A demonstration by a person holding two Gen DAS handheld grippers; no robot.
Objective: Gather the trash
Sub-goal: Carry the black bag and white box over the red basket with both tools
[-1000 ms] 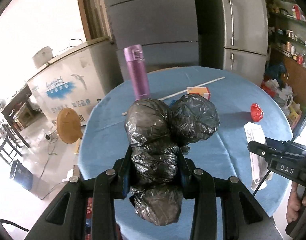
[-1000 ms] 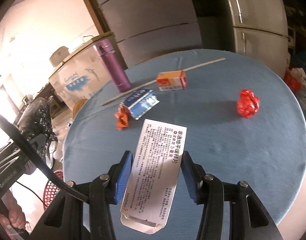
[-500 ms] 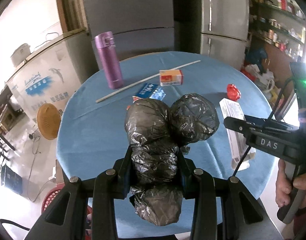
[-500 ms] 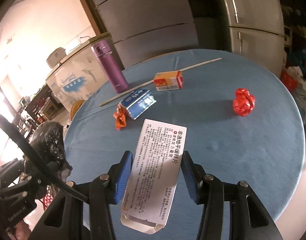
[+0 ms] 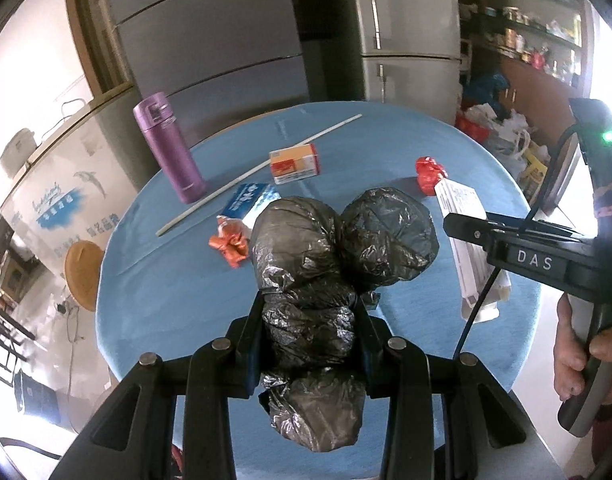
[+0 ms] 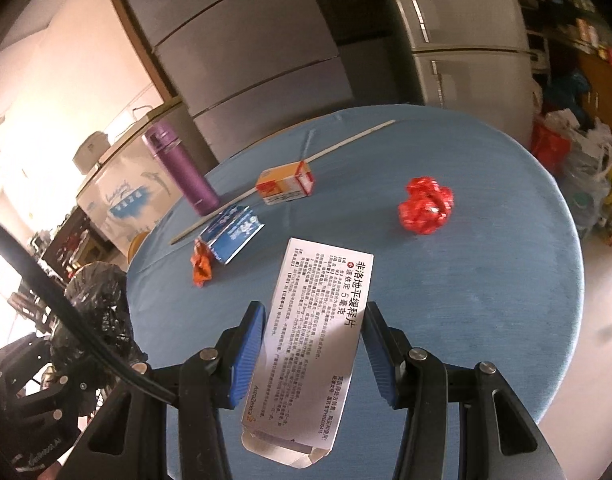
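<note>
Left tongs (image 5: 310,344) pinch a bunched black trash bag (image 5: 330,264) and right tongs (image 6: 312,354) clamp a white medicine carton (image 6: 318,340), so collection looks barely begun: on the blue surface (image 6: 486,280) lie a red wrapper ball (image 6: 426,204) far right, and an orange box (image 6: 285,182), blue packet (image 6: 231,232) and orange wrapper (image 6: 201,266) far left.

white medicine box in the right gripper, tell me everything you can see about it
The white medicine box is a long, flat cardboard carton printed with black Chinese text and a small red mark. The right gripper holds it between its blue pads, lengthwise along the fingers, above the blue table. Its near end flap hangs open and looks empty. In the left wrist view it shows edge-on beside the black bag, apart from it.
</note>
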